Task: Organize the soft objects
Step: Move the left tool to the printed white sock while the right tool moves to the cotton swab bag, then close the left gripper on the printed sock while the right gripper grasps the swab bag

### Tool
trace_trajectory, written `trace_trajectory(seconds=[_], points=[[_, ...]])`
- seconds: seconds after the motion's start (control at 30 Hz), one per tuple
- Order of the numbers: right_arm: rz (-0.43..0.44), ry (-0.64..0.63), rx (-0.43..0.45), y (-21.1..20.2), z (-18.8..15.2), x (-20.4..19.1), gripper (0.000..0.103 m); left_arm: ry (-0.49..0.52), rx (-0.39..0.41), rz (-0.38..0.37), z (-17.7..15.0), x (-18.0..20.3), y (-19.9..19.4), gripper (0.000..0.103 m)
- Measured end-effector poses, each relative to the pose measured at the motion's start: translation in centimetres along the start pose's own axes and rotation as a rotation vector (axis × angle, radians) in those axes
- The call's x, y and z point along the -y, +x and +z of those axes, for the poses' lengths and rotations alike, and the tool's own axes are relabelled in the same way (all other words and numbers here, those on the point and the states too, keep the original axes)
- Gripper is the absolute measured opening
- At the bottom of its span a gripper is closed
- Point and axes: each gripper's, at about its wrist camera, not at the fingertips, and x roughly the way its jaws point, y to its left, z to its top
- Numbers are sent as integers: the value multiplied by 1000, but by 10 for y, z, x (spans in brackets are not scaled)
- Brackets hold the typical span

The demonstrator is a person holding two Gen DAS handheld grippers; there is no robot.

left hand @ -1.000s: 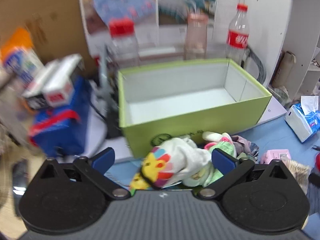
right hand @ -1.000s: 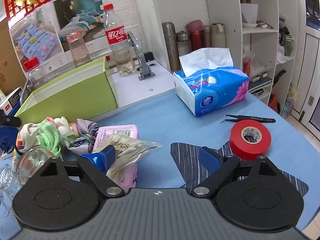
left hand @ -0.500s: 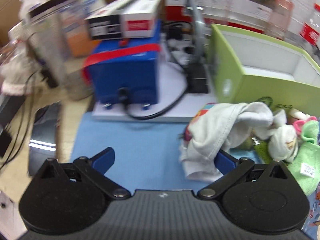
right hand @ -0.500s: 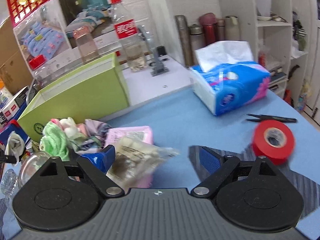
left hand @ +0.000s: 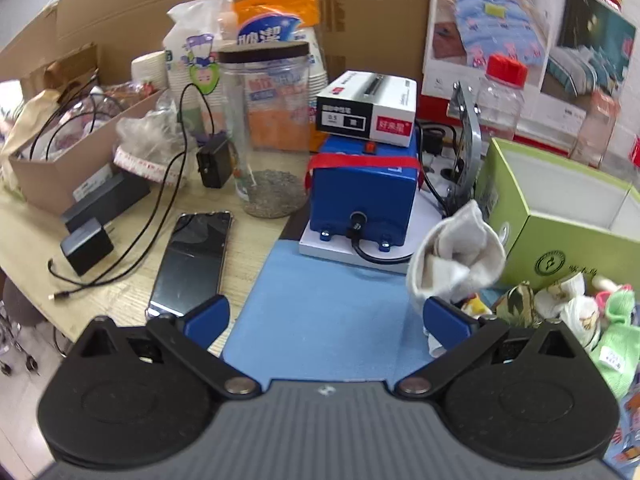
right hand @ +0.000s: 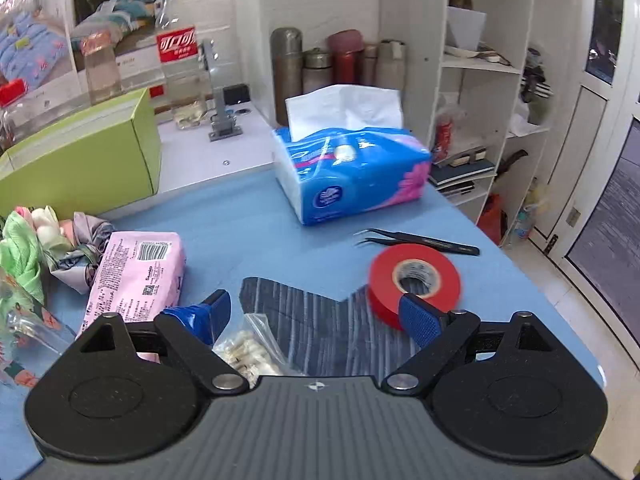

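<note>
Left gripper [left hand: 326,316] spread wide; white sock [left hand: 456,256] drapes its right finger, beside green box [left hand: 560,216]. Right gripper [right hand: 316,314] spread wide, holding nothing.

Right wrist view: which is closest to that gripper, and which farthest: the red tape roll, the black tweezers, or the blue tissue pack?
1. Red tape roll, by the right gripper's right finger.
2. Black tweezers, just behind it.
3. Blue tissue pack, farther back, centre.

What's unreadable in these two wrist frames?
- Left wrist: green box interior cut off by the right edge.
- Left wrist: white sock hangs at the left gripper right finger; contact hidden behind it.
- Right wrist: soft pile cut off at the left edge.
- Right wrist: red tape motion-blurred.
</note>
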Motion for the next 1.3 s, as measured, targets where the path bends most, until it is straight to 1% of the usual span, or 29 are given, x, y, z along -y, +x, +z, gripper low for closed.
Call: trace_trajectory(seconds=[0.07, 0.13, 0.23, 0.3, 0.4, 0.5, 0.6, 0.67, 0.77, 0.87, 0.93, 1.0, 1.07, 1.1, 1.17, 1.2, 1.23, 1.27, 1.3], points=[[79, 34, 16, -10, -2, 4, 78, -21, -4, -25, -3, -5, -4, 102], [149, 30, 22, -15, -2, 0, 78, -45, -16, -27, -5, -9, -4, 102], [216, 42, 9, -10, 3, -16, 78, -56, -45, -37, -8, -11, -1, 102], [234, 52, -4, -7, 2, -23, 78, -82, -55, -51, -9, -12, 2, 102], [241, 56, -27, -2, -3, -30, 78, -89, -77, -98, -7, -3, 11, 102], [245, 70, -49, 2, -7, -32, 78, -65, -98, -133, 0, 18, 29, 102], [242, 73, -67, 7, -8, -34, 78, -34, -123, -131, 8, 45, 56, 102], [236, 67, -67, 9, -7, -34, 78, -22, -156, -121, 14, 59, 78, 102], [232, 75, -69, 13, -5, -32, 78, -34, -205, -110, 18, 70, 106, 102], [223, 82, -75, 19, -4, -30, 78, -29, -244, -92, 16, 69, 124, 102], [219, 83, -84, 22, -5, -29, 78, -42, -265, -85, 11, 59, 127, 102], [220, 80, -92, 25, -6, -28, 78, -50, -255, -73, 6, 44, 121, 102], [216, 77, -92, 25, -7, -27, 78, -35, -238, -36, 2, 28, 112, 102], [214, 80, -91, 26, -7, -26, 78, -28, -226, -5, 0, 19, 106, 102], [220, 88, -88, 26, -6, -25, 78, -11, -197, 90, -3, 6, 92, 102], [222, 90, -85, 25, -6, -24, 78, -7, -180, 125, -4, -1, 85, 102], [221, 90, -82, 24, -6, -24, 78, -14, -168, 133, -5, -7, 78, 102], [219, 90, -78, 23, -6, -24, 78, -30, -160, 118, -5, -13, 70, 102], [217, 90, -72, 21, -5, -23, 78, -47, -152, 88, -5, -17, 64, 102]])
